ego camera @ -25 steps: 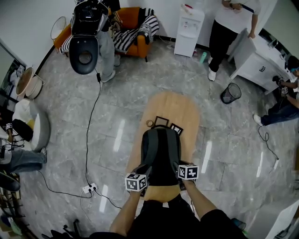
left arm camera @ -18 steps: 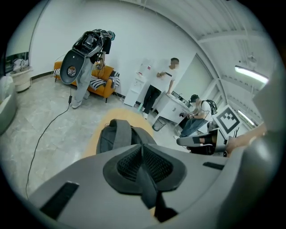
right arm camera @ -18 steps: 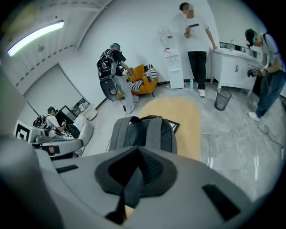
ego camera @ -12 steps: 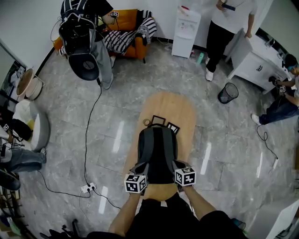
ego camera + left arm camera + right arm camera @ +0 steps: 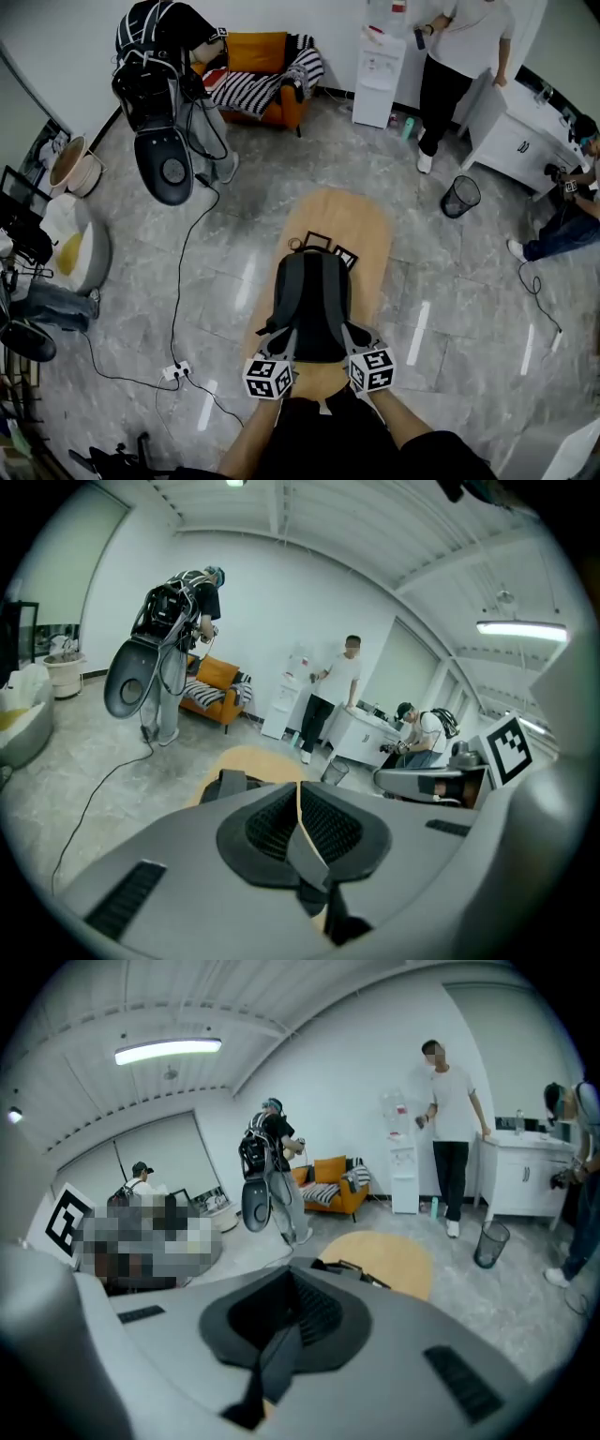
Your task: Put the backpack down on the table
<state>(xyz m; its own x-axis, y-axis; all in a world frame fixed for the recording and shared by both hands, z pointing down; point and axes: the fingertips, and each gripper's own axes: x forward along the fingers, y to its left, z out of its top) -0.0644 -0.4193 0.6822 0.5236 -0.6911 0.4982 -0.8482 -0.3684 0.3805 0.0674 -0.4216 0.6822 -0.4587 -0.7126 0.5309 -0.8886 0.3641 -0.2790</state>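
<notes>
Left claw (image 5: pixel 283 350): clamped fully together. The left gripper view shows a grey strap (image 5: pixel 312 853) of the backpack pinched flat between its jaws.
Right claw (image 5: pixel 357 340): closed just as tight, with a dark strap (image 5: pixel 273 1356) trapped between its jaws and trailing down towards the camera.
Backpack (image 5: pixel 312 305): dark grey, directly ahead of both claws and over the oval wooden worktop (image 5: pixel 371 228). It is held by its near end.
Long axis: it runs straight away from the person, along the length of the worktop. The claws sit at the near end, one on each side of the bag.
Nearer hand: neither. Both claws are level with each other and equally close, so the bag looks evenly shared between them.
Contact: the near end looks raised off the wood, hanging from the straps. The head view does not show whether the far end touches.
Beyond the bag: two small black-edged squares (image 5: pixel 319 241) and a ring (image 5: pixel 295 246) lie on the worktop just past its far end.
Coming move, as a judgement: the landing spot is directly under the bag, so this calls for a straight, even drop from both hands. Any push forward risks sliding the bag onto those squares.
Task status: the backpack is not yet set down, and both grips are loaded.
</notes>
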